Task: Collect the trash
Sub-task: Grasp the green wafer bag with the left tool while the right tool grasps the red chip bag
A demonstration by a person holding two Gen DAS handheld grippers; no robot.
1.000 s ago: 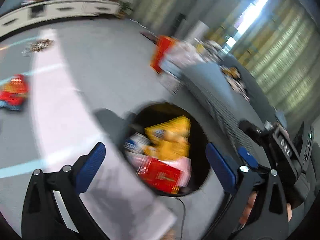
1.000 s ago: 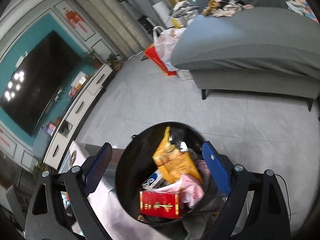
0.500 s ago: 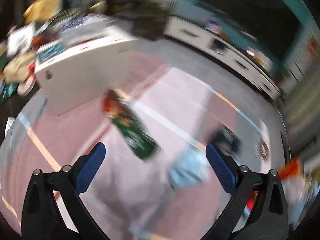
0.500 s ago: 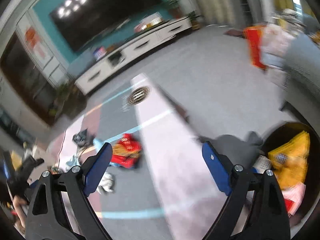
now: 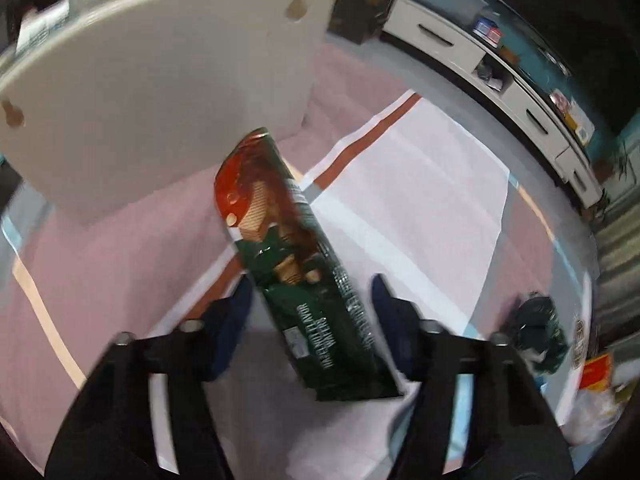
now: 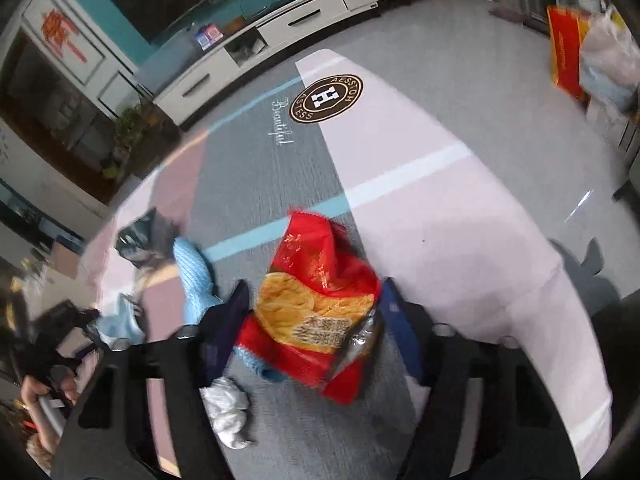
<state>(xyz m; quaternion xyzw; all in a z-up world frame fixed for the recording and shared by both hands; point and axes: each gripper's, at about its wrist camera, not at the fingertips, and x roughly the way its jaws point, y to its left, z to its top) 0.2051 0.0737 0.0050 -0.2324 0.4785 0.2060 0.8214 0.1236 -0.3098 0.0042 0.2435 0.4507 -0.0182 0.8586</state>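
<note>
Right wrist, red snack bag (image 6: 320, 304) blurred, lower corner cut off

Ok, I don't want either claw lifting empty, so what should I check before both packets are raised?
1. Long green wafer packet between left claw pads: ok.
2. Left pads pressing it: not ok, gaps show, jaws closing.
3. Red crinkly snack bag between right claw pads: ok.
4. Right grip firm: cannot tell, jaws closing.
5. Light blue knitted cloth clear of right claw: cannot tell.
</note>
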